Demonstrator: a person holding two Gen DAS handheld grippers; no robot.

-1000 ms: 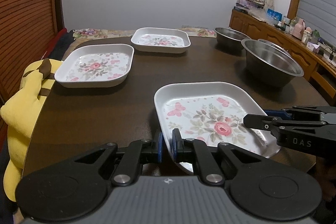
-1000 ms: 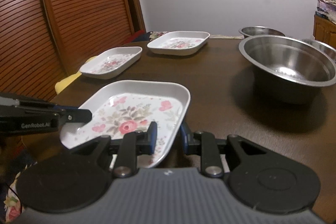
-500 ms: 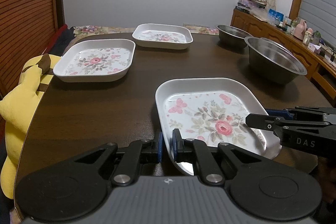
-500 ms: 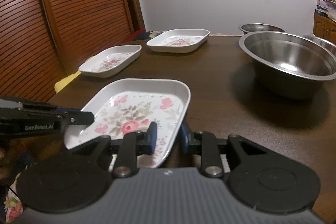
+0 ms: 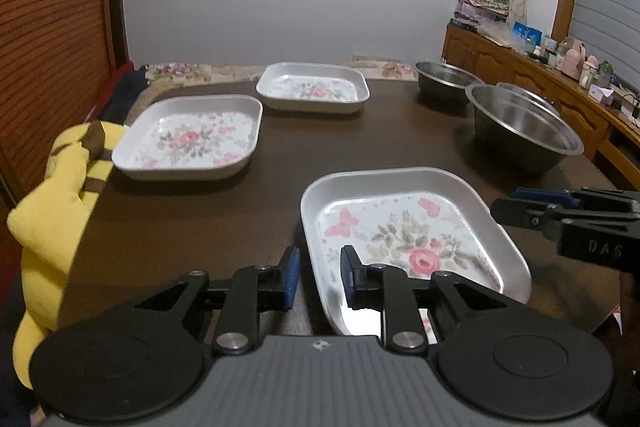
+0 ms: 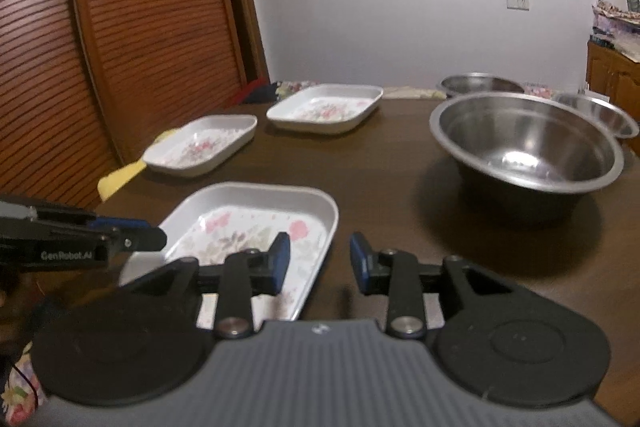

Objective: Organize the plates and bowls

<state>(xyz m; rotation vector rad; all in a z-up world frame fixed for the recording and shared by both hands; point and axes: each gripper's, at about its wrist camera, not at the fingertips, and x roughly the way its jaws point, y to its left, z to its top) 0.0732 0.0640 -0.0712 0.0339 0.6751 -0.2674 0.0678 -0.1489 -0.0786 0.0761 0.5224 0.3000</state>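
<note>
A white floral plate (image 5: 408, 227) lies on the dark table near the front edge; it also shows in the right wrist view (image 6: 256, 227). My left gripper (image 5: 319, 277) is open, its fingers astride the plate's near-left rim without gripping. My right gripper (image 6: 318, 263) is open astride the plate's near-right rim. Two more floral plates sit at the left (image 5: 192, 139) and at the back (image 5: 314, 89). A large steel bowl (image 6: 524, 143) stands at the right, with two smaller steel bowls (image 6: 480, 85) behind it.
A yellow plush toy (image 5: 52, 195) hangs at the table's left edge. A wooden slatted door (image 6: 120, 27) stands to the left. A wooden sideboard (image 5: 560, 91) with clutter runs along the right wall.
Both grippers were shut on the near plate's rims and have opened. The plate has come down onto the table, and both grippers have drawn back slightly.
</note>
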